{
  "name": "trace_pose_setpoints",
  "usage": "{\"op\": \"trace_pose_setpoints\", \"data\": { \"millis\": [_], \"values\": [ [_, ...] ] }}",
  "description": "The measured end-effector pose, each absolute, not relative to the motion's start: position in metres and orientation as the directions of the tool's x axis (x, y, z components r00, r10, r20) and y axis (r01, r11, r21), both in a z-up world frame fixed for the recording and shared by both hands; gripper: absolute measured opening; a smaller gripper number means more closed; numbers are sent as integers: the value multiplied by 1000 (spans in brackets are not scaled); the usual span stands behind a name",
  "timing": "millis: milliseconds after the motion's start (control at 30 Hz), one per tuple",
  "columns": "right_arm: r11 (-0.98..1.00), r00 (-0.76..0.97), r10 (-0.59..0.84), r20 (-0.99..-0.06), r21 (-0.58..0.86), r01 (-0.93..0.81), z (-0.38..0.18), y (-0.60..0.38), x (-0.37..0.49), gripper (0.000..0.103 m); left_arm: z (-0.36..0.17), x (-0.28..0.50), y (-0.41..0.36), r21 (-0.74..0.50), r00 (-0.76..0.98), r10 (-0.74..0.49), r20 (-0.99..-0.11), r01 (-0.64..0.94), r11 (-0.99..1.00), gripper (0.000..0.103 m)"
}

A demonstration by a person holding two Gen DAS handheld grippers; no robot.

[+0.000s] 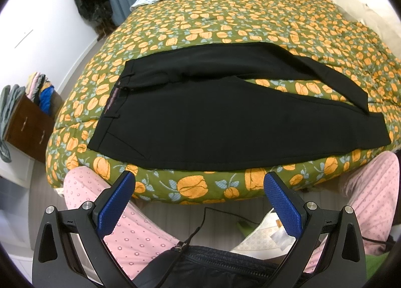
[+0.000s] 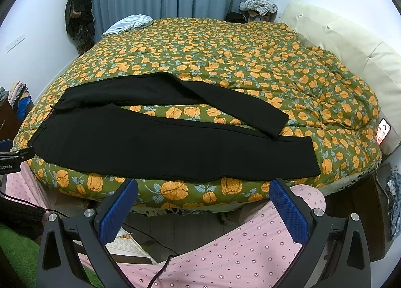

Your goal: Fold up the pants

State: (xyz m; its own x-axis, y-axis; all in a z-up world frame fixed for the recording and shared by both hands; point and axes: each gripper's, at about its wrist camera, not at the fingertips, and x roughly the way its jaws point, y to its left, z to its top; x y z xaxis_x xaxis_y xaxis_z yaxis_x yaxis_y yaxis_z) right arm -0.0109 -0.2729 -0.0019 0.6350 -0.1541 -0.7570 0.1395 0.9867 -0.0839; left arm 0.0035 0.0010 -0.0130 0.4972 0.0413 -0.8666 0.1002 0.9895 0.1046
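Black pants [image 1: 190, 122] lie flat on the flower-patterned bed cover [image 1: 225, 22], waistband to the left, legs running right. The far leg bends and its cuff crosses onto the near leg. They also show in the right wrist view [image 2: 160, 147]. My left gripper [image 1: 199, 177] is open and empty, held back from the bed's near edge, below the pants. My right gripper [image 2: 203, 185] is open and empty too, just short of the bed's near edge. Part of the left gripper [image 2: 15, 157] shows at the left edge of the right wrist view.
A person's legs in pink dotted trousers [image 1: 125, 225] are under both grippers. A brown drawer unit with clothes [image 1: 27, 122] stands left of the bed. A light striped garment [image 2: 130, 23] lies at the far corner, a cream headboard [image 2: 351, 44] is on the right, a phone [image 2: 383, 133] by it.
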Motion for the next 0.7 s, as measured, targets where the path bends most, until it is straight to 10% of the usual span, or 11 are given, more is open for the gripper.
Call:
{"op": "trace_pose_setpoints", "data": {
  "millis": [700],
  "values": [
    [987, 642, -152, -751, -86, 134, 2, -272, -13, 103, -8, 2, -2, 100, 506, 34, -862, 104, 990, 102]
  ]
}}
